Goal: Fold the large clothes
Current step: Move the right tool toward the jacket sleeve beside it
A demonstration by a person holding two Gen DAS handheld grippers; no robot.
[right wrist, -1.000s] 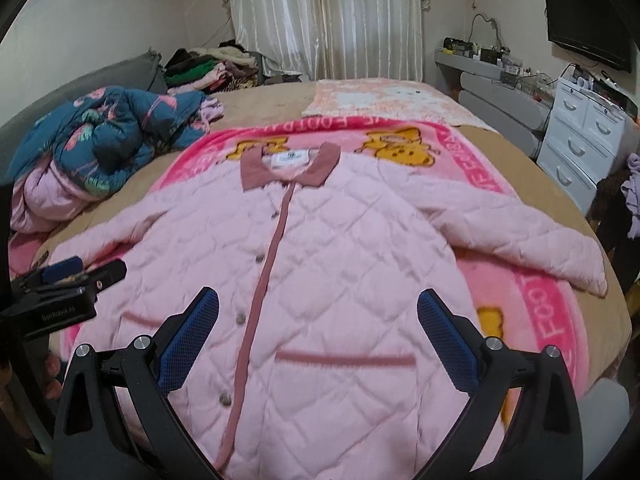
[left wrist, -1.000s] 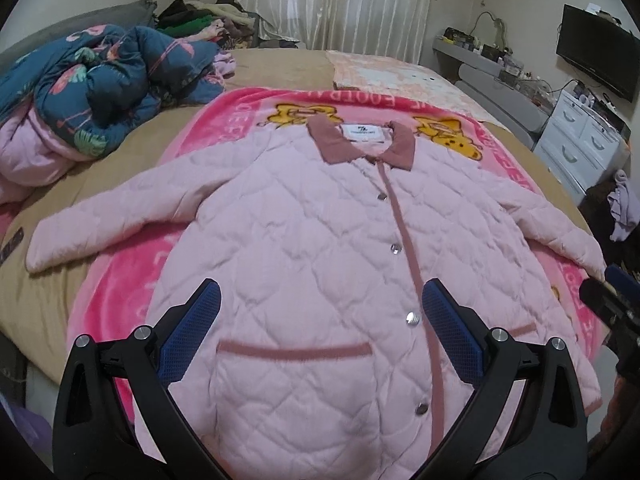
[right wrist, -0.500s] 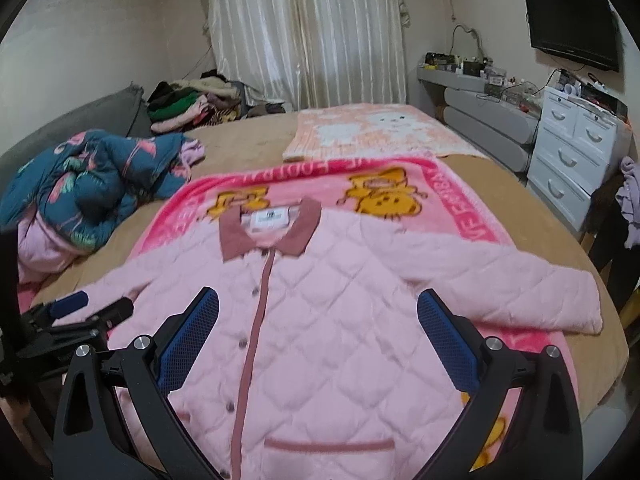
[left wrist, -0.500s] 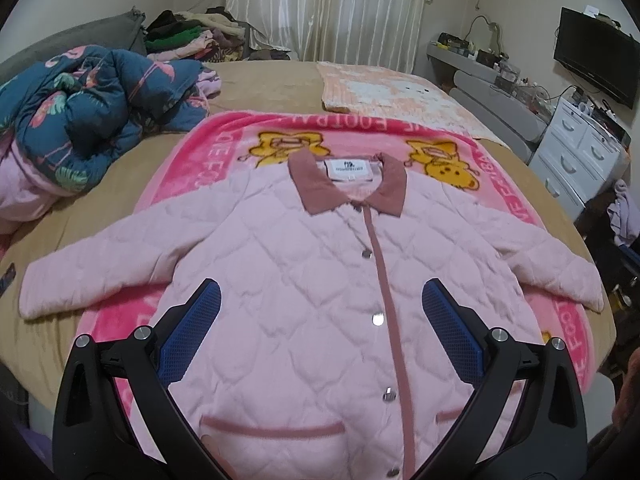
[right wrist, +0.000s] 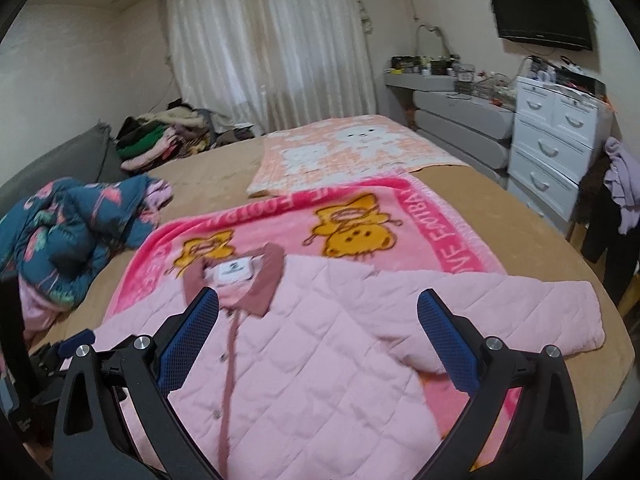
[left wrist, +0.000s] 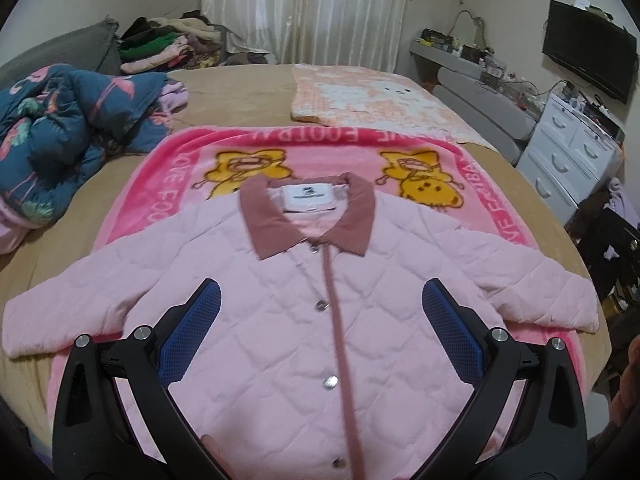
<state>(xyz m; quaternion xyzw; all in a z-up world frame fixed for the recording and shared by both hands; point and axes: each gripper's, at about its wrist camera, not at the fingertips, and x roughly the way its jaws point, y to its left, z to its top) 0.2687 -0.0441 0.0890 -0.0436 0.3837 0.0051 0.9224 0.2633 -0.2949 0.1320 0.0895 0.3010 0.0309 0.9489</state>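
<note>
Fingers [left wrist: 192,332] spread above the jacket [left wrist: 320,320], collar [left wrist: 308,220] pointing away.

Pink cartoon blanket [left wrist: 192,168] mid-bed, peach blanket [left wrist: 368,96] beyond it toward far edge. Blue flamingo quilt [left wrist: 60,128] bunched at bed's left edge. White drawers [right wrist: 556,148], TV [right wrist: 540,8] right.

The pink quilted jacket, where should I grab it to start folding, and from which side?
Probably the sleeve ends. The pink quilted jacket lies flat, buttoned, front up on the pink blanket, both sleeves spread outward. Bring the right hand-held gripper in from the outer side onto the right cuff, pinching its free edge, and the left hand-held gripper likewise onto the left cuff.
</note>
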